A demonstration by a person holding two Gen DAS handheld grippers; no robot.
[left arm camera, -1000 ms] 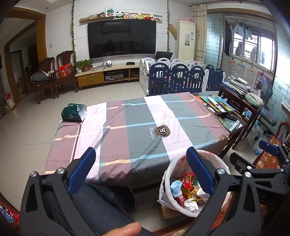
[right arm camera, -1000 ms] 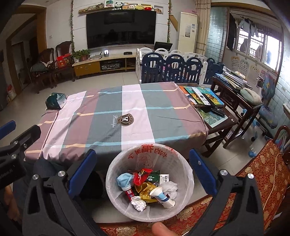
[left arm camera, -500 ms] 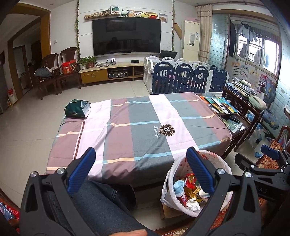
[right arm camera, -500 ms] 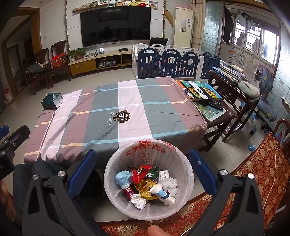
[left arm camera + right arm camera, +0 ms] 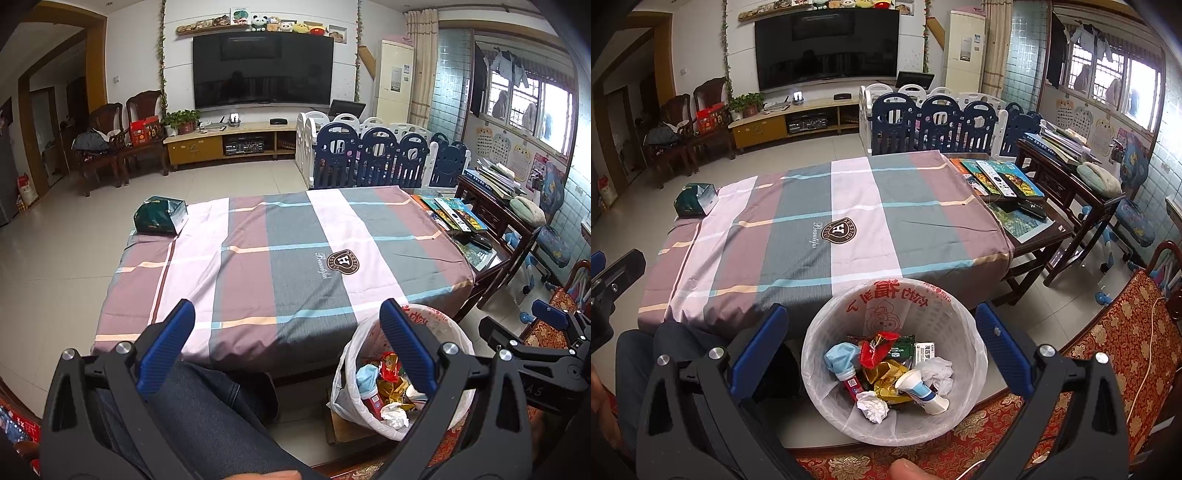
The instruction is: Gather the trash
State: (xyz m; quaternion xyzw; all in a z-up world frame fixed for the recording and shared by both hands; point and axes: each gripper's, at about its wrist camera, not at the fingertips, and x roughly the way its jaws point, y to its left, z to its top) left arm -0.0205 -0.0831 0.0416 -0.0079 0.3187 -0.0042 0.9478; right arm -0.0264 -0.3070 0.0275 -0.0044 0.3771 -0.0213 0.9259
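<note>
A white trash bin (image 5: 964, 328) lined with a printed plastic bag stands on the floor at the table's near edge. It holds several pieces of trash: a blue face mask (image 5: 839, 355), a red wrapper (image 5: 875, 347), crumpled tissue (image 5: 872, 405) and a white tube (image 5: 921, 392). My right gripper (image 5: 881, 332) hangs open above the bin with nothing between its fingers. My left gripper (image 5: 286, 332) is open and empty over the table's near edge, left of the bin (image 5: 436, 325). The striped tablecloth (image 5: 288, 254) shows only a green tissue pack (image 5: 159, 215) at its far left corner.
A person's legs in dark jeans (image 5: 207, 406) sit under the table's near side. Books and a remote (image 5: 1001, 181) lie on the dark side table at the right. A red patterned seat (image 5: 1115, 350) is at the lower right. A blue playpen fence (image 5: 376, 155) stands behind.
Both grippers have risen and tilted slightly, so the table and bin sit lower in view. Both stay open and empty. The bin's contents are unchanged.
</note>
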